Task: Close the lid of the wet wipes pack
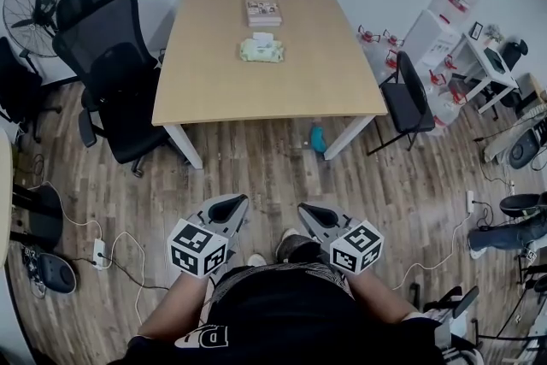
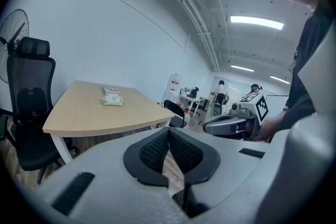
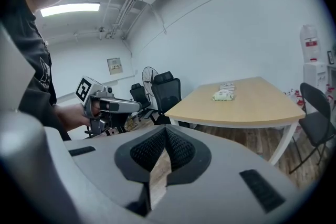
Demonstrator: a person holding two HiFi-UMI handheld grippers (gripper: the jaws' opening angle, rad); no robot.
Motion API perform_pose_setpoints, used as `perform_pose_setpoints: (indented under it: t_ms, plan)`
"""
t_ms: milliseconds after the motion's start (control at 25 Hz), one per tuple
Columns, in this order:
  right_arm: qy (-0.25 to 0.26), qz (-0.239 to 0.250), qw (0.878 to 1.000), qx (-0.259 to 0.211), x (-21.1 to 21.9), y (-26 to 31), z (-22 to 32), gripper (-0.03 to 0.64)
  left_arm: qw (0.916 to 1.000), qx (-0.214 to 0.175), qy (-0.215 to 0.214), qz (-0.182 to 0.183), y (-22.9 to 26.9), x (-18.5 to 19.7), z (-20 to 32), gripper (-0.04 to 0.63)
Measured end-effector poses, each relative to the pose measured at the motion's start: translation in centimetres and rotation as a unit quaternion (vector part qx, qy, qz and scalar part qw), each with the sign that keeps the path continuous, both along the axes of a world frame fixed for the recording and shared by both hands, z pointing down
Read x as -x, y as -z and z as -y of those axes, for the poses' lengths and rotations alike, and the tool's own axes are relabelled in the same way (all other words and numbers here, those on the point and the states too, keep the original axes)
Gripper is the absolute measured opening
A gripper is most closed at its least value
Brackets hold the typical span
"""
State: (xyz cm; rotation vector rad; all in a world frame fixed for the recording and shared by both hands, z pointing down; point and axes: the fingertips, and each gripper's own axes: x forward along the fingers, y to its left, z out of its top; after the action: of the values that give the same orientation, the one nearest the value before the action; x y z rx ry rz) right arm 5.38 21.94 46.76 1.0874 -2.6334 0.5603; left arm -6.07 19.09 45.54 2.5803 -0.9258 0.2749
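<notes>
A pale green wet wipes pack (image 1: 261,52) lies on the far half of the wooden table (image 1: 214,85), its white lid flap standing open at the back. In the left gripper view the pack (image 2: 113,102) is small and distant, and likewise in the right gripper view (image 3: 223,95). Both grippers are held low over the floor near the person's body, well short of the table. My left gripper (image 1: 233,203) is shut with nothing in it, and so is my right gripper (image 1: 308,211). Each gripper's pads meet at the tips (image 2: 168,131) (image 3: 165,131).
A second flat packet (image 1: 263,11) lies behind the wipes. Black office chairs (image 1: 115,55) and a fan (image 1: 32,8) stand left of the table, another chair (image 1: 410,98) at its right. A blue object (image 1: 317,137) sits under the table's near edge. Cables and a power strip (image 1: 100,250) lie on the floor.
</notes>
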Motion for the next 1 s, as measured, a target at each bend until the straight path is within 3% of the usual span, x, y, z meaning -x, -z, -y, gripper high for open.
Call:
perform_pose_setpoints:
  t_ms: [440, 1000]
  plan:
    - [0.000, 0.016, 1.000, -0.001, -1.6, -1.1, 7.4, 0.003, 0.9999, -0.001, 0.011, 0.012, -1.2, -1.0, 6.3, 0.018]
    - [0.032, 0.043, 0.999, -0.007, -6.7, 0.7, 26.0, 0.003, 0.9989, 0.022, 0.039, 0.015, -0.1, -6.7, 23.0, 0.018]
